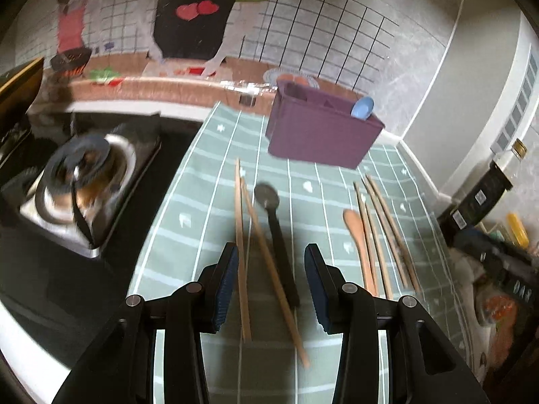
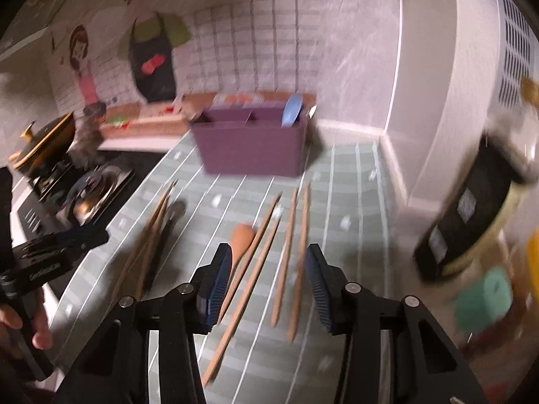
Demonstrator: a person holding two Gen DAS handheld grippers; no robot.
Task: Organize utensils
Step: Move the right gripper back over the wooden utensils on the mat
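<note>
Left wrist view shows my left gripper (image 1: pixel 271 279) with its jaws spread and nothing pinched; between them, lower down on the green checked cloth (image 1: pixel 202 181) that covers the tabletop, lie a pair of wooden chopsticks (image 1: pixel 243 235) and a black-handled spoon (image 1: pixel 278 235). At about one o'clock from those stands the purple organizer box (image 1: pixel 320 134), with a blue spoon (image 1: pixel 362 107) already upright in its right-hand compartment. Out at three o'clock lie a wooden spoon (image 1: pixel 358 242) and more chopsticks (image 1: pixel 387 232).

Right wrist view has my right gripper (image 2: pixel 269 282) likewise spread and empty, hanging over that second group: the wooden spoon (image 2: pixel 241 235) just by the left pad, two chopsticks (image 2: pixel 256 252) slanting under it, and two more (image 2: pixel 296 252) nearer the right pad. The organizer (image 2: pixel 252 141) sits at twelve o'clock. My left hand (image 2: pixel 23 323) with its gripper shows at nine o'clock.

I judge this to be the approach for a pick: one utensil stored, the rest loose on the cloth. Next, each gripper needs to drop lower and settle on one item rather than straddling several. On the left I would favour the black spoon's handle, which looks thicker than the sticks. The chopsticks lie thin and flat, so the pads must come right down to the cloth; they may roll or splay.
</note>
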